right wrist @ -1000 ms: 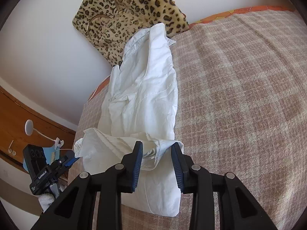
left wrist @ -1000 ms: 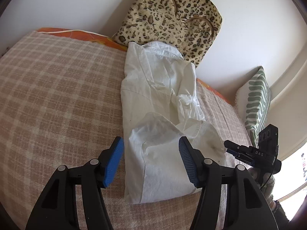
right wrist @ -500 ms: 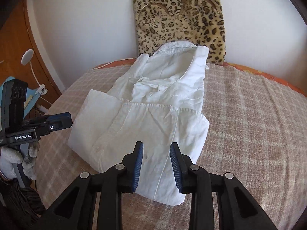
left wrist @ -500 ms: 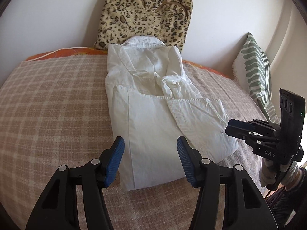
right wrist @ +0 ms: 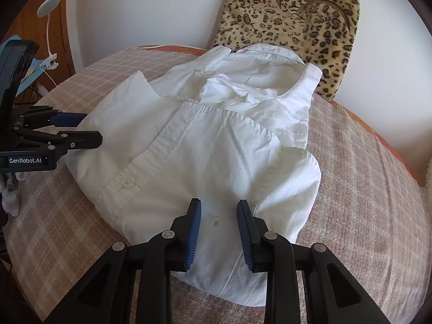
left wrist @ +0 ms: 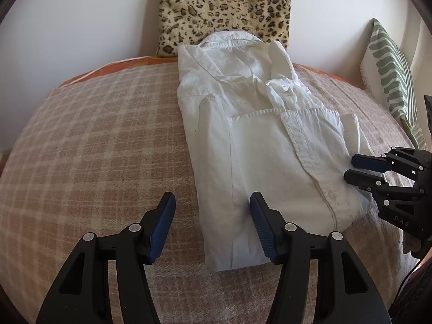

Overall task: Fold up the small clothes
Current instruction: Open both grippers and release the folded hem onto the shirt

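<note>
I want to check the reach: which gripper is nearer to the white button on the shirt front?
Right. The right gripper points at the shirt's edge beside the button. The left gripper straddles the near folded corner, farther from it.

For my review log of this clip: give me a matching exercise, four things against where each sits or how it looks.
Things:
1. white shirt
2. leopard-print bag
3. green-striped pillow
4. checked blanket

Descriptions:
A. leans on the wall behind the collar
B. covers the bed under everything
C. lies folded in the middle of the bed
D. stands at the right edge of the left wrist view

Pairs: 1-C, 2-A, 3-D, 4-B
</note>
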Demonstrator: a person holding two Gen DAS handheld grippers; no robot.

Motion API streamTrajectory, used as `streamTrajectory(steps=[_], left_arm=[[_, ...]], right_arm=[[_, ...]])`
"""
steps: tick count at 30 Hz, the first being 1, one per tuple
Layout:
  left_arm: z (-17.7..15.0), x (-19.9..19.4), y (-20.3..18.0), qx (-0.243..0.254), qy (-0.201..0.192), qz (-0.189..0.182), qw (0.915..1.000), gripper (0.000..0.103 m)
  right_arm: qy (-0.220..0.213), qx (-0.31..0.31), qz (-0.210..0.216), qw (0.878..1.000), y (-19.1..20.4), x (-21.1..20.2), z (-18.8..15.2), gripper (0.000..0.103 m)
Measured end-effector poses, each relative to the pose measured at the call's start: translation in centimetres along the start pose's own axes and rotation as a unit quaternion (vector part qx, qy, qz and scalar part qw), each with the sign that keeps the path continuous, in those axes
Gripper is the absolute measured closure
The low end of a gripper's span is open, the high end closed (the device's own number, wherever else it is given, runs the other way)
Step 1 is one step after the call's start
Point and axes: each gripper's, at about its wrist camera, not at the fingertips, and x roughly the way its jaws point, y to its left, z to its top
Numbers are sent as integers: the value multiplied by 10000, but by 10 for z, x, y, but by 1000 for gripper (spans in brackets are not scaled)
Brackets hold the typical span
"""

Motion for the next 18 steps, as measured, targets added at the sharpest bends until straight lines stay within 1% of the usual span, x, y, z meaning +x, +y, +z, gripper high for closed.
streamTrajectory(steps=[2,5,9,10,15,18], left_arm=[[2,1,3,15,-29,90,10000,47],[5,2,13,-171,16,59,9998,47],[8,3,14,-40,-26,155,9999,46],[10,5,17,-85,-5,139,9999,44],[21,10,40,-692,57,-165,9975,44],[26,4,55,-1220,-85,-464,9914,44]], right_arm=[[5,-38,-27,10000,1,0,0,76],[8,45,31,10000,-2,1,-1,76],[21,63,58,10000,-2,2,-1,76],[22,80,76,9999,-2,2,-1,76],[31,354,305,9989,-11,3,-1,76],[22,565,487,9972,-17,2,-2,76]])
